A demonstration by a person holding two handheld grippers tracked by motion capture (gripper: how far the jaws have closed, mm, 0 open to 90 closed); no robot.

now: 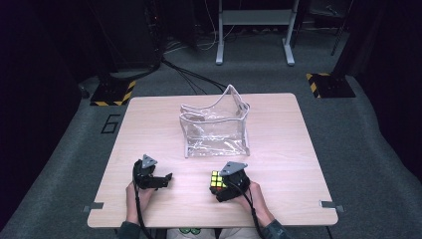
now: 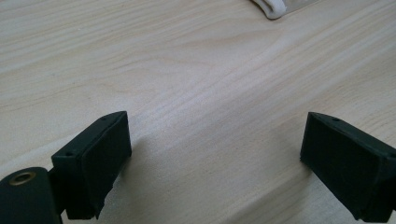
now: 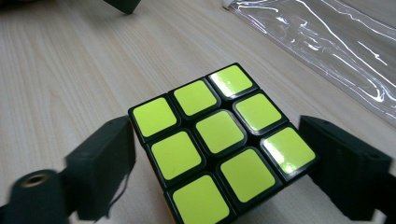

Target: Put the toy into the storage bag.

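Cube [image 3: 217, 144] is seen on the desk [image 1: 278, 164], just before the clear pouch [image 1: 216, 132], straddled by the right hand-held gripper [image 3: 219, 172], whose pads appear not yet pressed. Grasping is judged in hand; closing is called for next. Left hand-held gripper [image 2: 215, 158] is released, holding nothing.

cube [image 3: 219, 144] top all yellow w/ black grid; clear pouch [image 1: 217, 130], pale wood table [image 1: 278, 164].
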